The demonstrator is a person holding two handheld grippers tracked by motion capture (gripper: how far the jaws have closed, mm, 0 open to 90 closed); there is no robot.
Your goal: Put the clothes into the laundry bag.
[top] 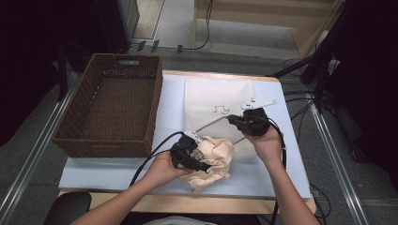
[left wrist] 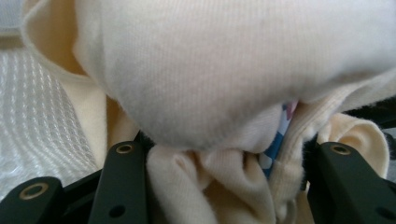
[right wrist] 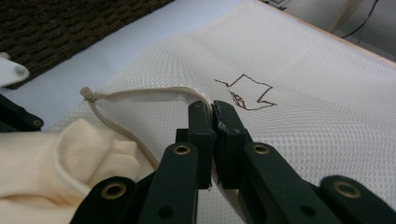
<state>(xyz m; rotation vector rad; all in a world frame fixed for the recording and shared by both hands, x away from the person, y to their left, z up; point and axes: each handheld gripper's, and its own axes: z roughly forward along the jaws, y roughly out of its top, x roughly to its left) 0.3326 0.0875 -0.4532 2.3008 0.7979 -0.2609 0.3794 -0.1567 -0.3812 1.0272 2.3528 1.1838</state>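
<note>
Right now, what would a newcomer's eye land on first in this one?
The bunched cream garment near the table's front edge, clamped in the left gripper. Then the right gripper, pinched shut on the zipper edge of the white mesh laundry bag mid-table. A woven brown basket sits far left.

We're looking at a lab or studio recording setup: metal rails (top: 33,159) are running along both sides of the surface (top: 220,202), cables (top: 300,93) are trailing over grey carpet (top: 244,35), and dark stands (top: 324,61) are crowding the far right corner.
</note>
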